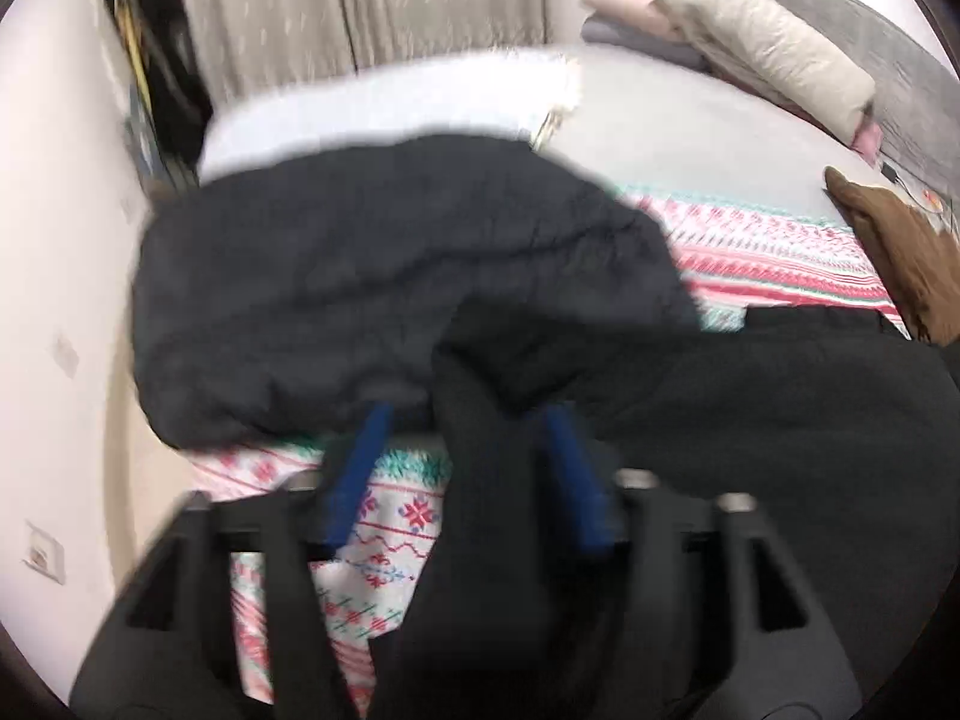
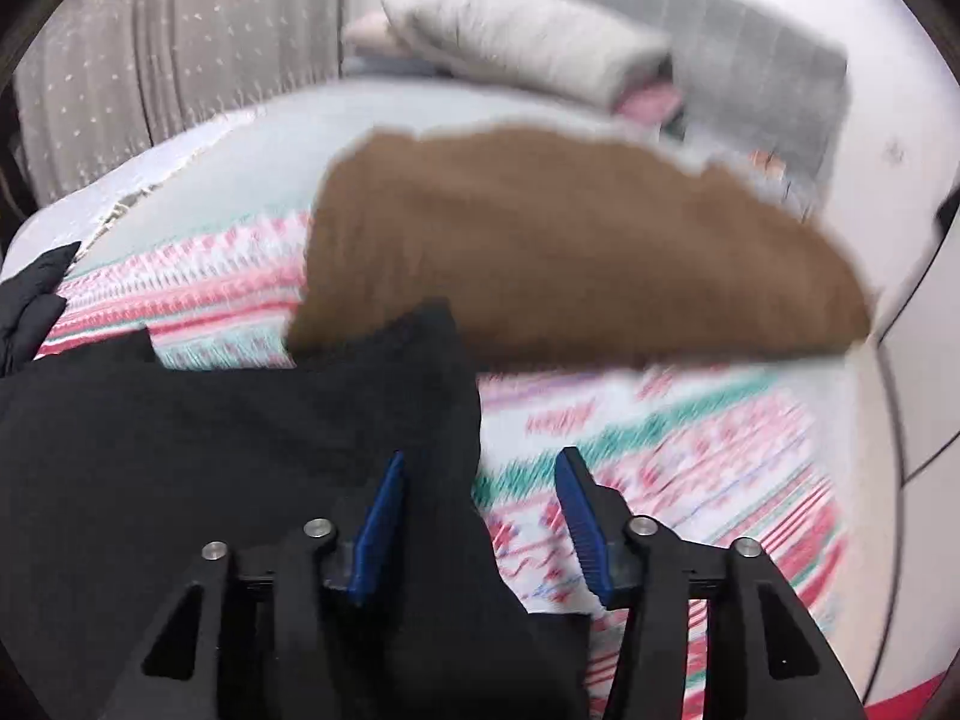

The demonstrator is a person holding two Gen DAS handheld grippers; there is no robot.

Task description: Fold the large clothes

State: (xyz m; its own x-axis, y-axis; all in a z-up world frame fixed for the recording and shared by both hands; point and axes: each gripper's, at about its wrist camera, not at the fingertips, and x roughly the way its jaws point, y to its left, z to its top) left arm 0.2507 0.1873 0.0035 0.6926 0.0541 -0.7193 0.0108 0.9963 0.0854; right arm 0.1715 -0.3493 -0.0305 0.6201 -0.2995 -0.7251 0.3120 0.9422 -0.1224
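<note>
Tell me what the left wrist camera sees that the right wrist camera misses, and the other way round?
Only the left view shows the full dark puffy jacket and the wall sockets beside the bed. Only the right view shows the whole brown garment, which the left catches just at its edge. Both show the patterned bedspread, the pale pillow, the curtain, and black cloth lying between open blue fingers of a tool.

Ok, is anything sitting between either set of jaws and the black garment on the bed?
Nothing visible. The black garment already lies between the open jaws of the left gripper and of the right gripper, apparently unclamped. The brown garment lies beyond it on the patterned bedspread, overlapped by its far edge.
</note>
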